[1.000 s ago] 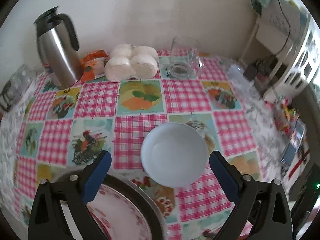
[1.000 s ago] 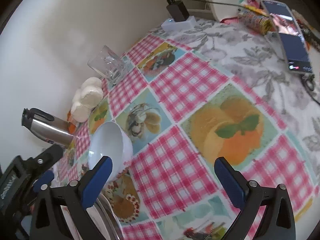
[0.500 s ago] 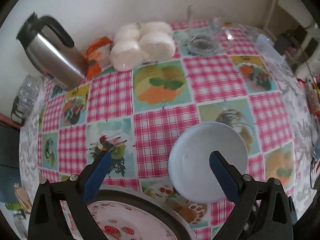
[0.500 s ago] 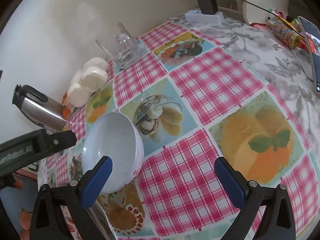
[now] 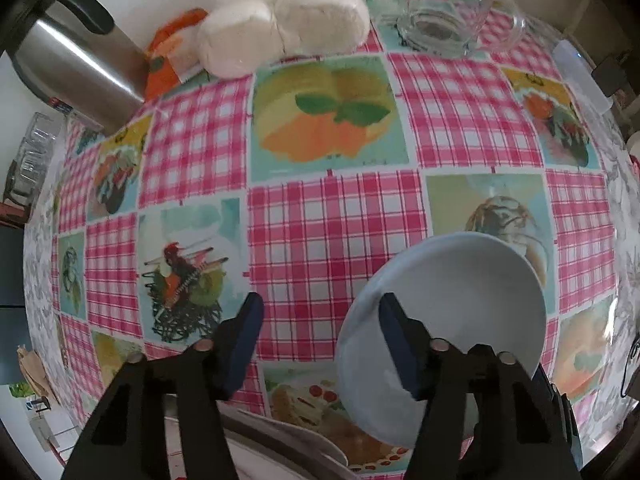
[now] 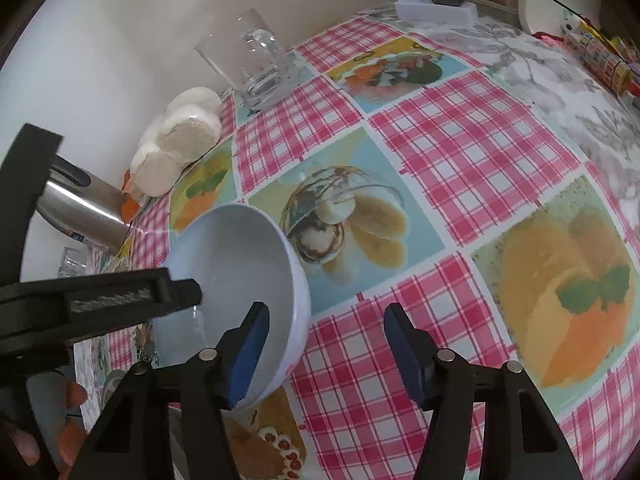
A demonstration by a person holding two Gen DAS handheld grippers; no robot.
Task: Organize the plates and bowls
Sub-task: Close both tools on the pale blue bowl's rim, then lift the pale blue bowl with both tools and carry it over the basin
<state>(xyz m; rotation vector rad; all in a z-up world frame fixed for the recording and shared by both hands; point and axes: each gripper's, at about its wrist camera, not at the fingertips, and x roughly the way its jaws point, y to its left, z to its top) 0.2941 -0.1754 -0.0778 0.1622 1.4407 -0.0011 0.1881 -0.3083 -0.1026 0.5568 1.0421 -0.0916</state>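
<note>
A white bowl (image 5: 460,304) stands on the checked tablecloth, and it also shows in the right wrist view (image 6: 240,276). My left gripper (image 5: 320,344) is half closed with its right finger inside the bowl and its left finger outside, straddling the near left rim. My right gripper (image 6: 326,348) is half closed with its left finger inside the bowl and its right finger outside, over the right rim. Neither pinches the rim. A patterned plate in a metal tray (image 5: 280,436) lies at the bottom edge below the left gripper.
At the back stand a steel thermos (image 5: 76,64), white round buns (image 5: 280,28), an orange packet (image 5: 164,60) and a glass mug (image 5: 452,12). A white box (image 6: 436,10) with a charger lies at the far right. A hand (image 6: 48,424) shows bottom left.
Both grippers have narrowed from wide open. The left one moved forward and down so its right finger sits in the bowl. The right one moved closer, its left finger now inside the bowl.
</note>
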